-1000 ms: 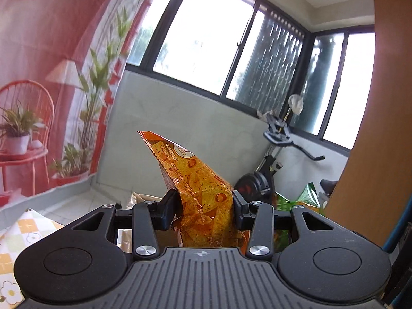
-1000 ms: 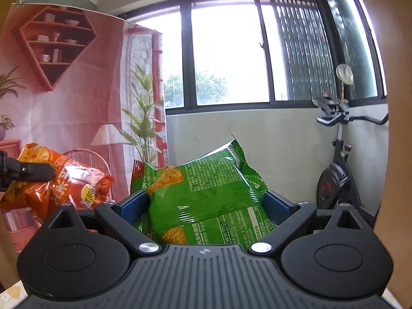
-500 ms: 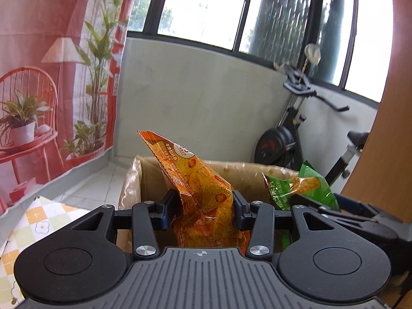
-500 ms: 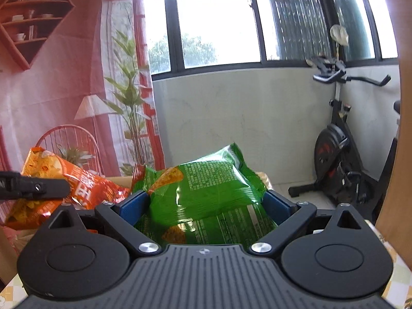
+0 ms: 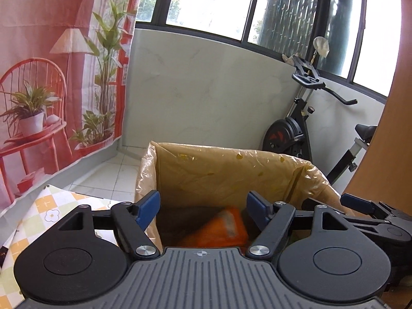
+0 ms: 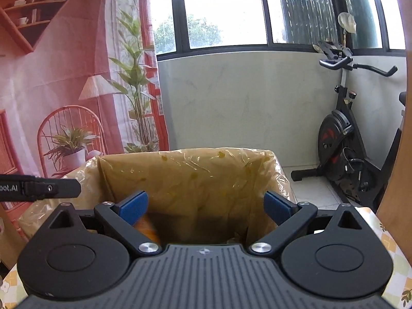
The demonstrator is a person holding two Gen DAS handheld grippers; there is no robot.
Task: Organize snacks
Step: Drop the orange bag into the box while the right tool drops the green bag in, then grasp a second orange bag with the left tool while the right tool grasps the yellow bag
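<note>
The left gripper (image 5: 203,206) is held over the mouth of a cardboard box (image 5: 231,170) lined with a yellowish plastic bag (image 5: 144,175), its blue pads (image 5: 149,206) spreading apart with nothing pressed between them. Below the gap, inside the box, lies a blurred orange snack packet (image 5: 219,229), free of the pads. The right gripper (image 6: 206,206) sits over the same box (image 6: 180,177), jaws spread wide and empty; a sliver of the orange packet (image 6: 148,228) shows just under its left pad (image 6: 134,206). No green packet can be made out in either view. Each gripper's tip shows at the edge of the other's view, side by side over the box. The box stands on a table with a checked flower-print cloth (image 5: 51,211). Beyond are a pale wall, dark-framed windows (image 6: 221,13), an exercise bike (image 6: 342,134) and a pink printed backdrop (image 5: 51,51).
</note>
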